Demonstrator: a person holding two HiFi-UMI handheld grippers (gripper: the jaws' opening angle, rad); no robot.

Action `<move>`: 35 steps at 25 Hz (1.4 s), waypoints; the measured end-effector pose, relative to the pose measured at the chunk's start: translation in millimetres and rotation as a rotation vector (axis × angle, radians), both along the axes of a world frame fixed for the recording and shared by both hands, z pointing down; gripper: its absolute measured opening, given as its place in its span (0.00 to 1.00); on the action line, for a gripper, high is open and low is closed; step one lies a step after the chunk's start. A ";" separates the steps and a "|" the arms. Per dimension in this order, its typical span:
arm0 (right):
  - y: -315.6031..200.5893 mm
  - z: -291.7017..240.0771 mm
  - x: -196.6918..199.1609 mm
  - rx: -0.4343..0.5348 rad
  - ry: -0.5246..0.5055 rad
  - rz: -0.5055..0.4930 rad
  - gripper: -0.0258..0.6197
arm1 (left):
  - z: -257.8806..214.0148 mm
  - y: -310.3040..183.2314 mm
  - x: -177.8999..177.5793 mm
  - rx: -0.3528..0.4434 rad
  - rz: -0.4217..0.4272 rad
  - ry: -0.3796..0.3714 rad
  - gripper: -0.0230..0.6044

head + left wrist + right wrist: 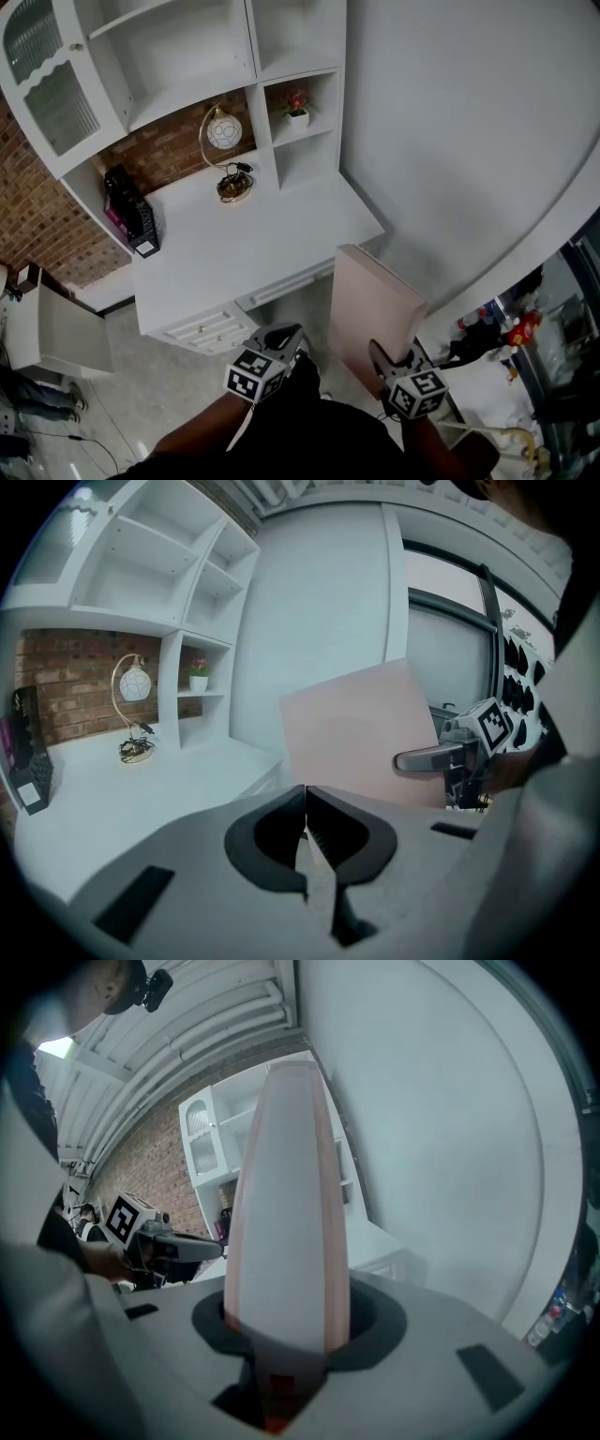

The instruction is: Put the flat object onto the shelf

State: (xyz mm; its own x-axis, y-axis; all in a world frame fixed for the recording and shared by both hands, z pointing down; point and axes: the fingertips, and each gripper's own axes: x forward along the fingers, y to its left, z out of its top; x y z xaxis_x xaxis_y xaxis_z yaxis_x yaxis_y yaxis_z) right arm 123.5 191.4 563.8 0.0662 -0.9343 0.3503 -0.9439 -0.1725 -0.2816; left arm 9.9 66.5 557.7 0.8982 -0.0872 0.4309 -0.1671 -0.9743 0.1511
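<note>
The right hand-held gripper (286, 1335) is clamped on the near edge of the flat pink board (375, 300), which stands upright ahead of it, while the left hand-held gripper (305, 832) beside it is pressed together and empty, so the carry past the counter (244, 244) edge up to the open shelf (187, 56) beyond remains.

Your head camera is looking steeply down, shelf unit (251, 47) at upper left; both gripper cameras are facing it from lower down.
</note>
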 end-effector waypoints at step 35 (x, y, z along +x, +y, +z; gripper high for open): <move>-279.2 -50.1 136.6 0.018 0.122 -0.075 0.30 | -17.5 -276.3 107.6 0.007 -0.136 0.077 0.05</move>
State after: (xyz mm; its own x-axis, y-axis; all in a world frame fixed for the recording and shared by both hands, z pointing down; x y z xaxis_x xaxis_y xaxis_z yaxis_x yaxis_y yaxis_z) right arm 260.1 -87.8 513.7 0.0371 -0.9444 0.3268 -0.9814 -0.0960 -0.1660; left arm 117.5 -209.9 540.2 0.9083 -0.2130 0.3601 -0.2856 -0.9446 0.1617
